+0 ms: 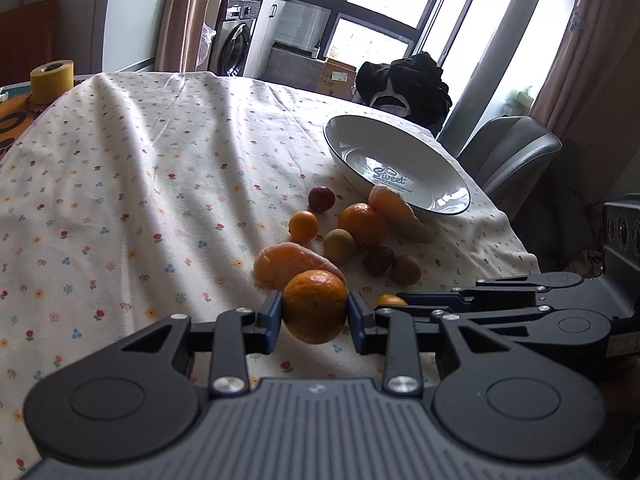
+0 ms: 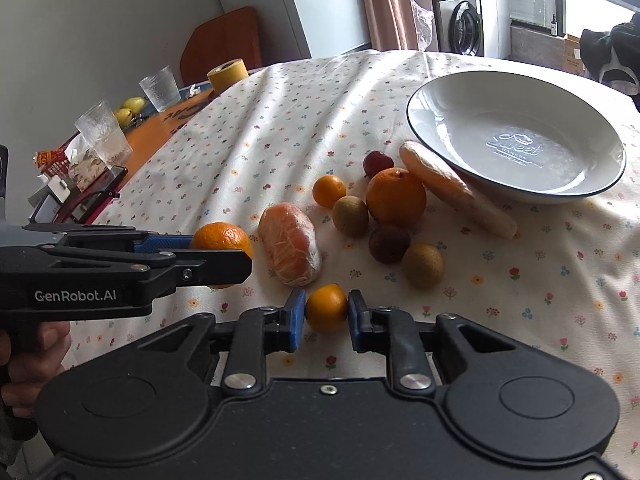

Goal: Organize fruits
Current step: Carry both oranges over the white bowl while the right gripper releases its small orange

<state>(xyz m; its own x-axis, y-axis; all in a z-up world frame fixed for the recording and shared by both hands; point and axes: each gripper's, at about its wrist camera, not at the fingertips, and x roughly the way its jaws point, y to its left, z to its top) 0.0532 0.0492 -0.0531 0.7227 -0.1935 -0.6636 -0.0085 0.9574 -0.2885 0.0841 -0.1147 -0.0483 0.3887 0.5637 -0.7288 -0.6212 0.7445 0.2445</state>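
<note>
My left gripper (image 1: 315,316) is shut on a large orange (image 1: 315,306) and holds it just above the floral tablecloth; it also shows in the right wrist view (image 2: 222,240). My right gripper (image 2: 326,314) is shut on a small orange (image 2: 326,308), low at the cloth. Ahead lie a wrapped peeled orange (image 2: 290,244), a big orange (image 2: 396,196), a small orange (image 2: 329,190), two kiwis (image 2: 423,266), two dark plums (image 2: 389,243) and a wrapped carrot-like piece (image 2: 448,186) leaning on a white plate (image 2: 440,92).
The plate reads "Sweet" and stands near the table's right edge (image 1: 516,240). At the far left are glasses (image 2: 160,88), a yellow tape roll (image 2: 228,72) and small clutter (image 2: 72,176). A grey chair (image 1: 516,152) stands beyond the plate.
</note>
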